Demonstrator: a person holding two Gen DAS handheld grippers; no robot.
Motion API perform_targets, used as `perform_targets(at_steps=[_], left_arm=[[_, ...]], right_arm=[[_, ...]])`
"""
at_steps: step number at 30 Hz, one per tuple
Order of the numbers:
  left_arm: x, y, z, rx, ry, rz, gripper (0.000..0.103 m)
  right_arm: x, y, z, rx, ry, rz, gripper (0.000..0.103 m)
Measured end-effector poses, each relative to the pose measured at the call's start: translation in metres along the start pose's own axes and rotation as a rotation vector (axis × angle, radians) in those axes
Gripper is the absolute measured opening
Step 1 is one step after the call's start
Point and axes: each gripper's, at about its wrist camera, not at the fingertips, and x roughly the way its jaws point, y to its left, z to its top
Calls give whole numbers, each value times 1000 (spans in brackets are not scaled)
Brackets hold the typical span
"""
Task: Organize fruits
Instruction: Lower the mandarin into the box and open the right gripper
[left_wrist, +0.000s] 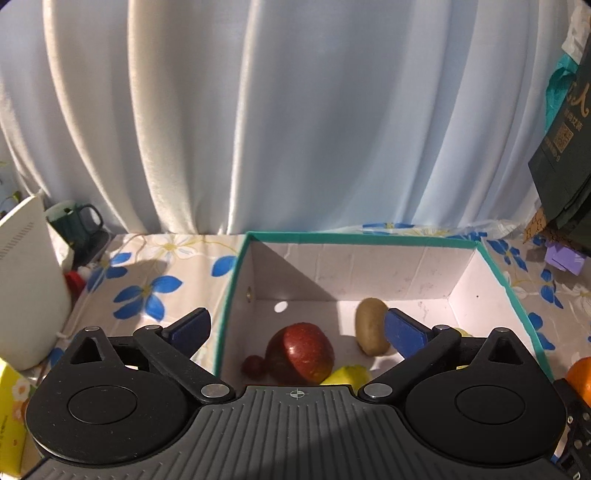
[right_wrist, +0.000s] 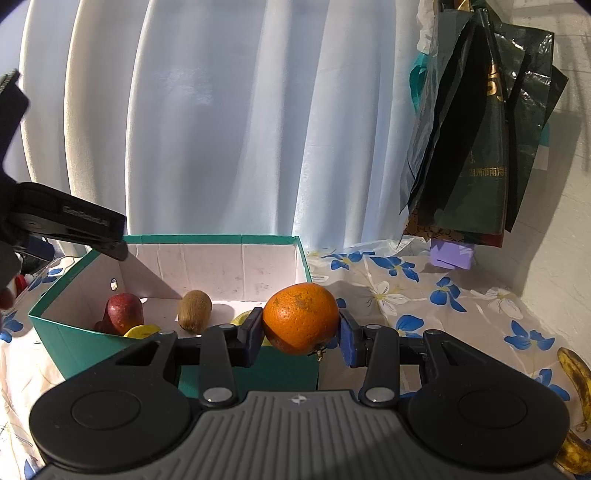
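Apple, kiwi boxed; left gripper released, empty; right gripper clamps orange; bananas remain outside.

backdrop: pale curtain | table: blue-flowered cloth | right: white wall

A tabletop covered in a blue-flowered cloth carries a teal open box at centre left. Spotted bananas lie at the lower right edge, and a purple block sits at upper right.
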Motion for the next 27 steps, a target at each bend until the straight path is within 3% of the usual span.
perform_targets(at_steps=[3,11,21,27], left_arm=[[-11,13,-3,-11,-4,40,103],[-19,34,-11,-59,27,59,103],[-16,30,-18,-43,59,68,103],[-15,30,-19,-39,67,68,103]], right_arm=[[7,4,2,-8,2,16,41],[31,20,5,-33,16,67,41],[67,31,-1,-55,100,88,41],[73,30,-4,-41,102,85,41]])
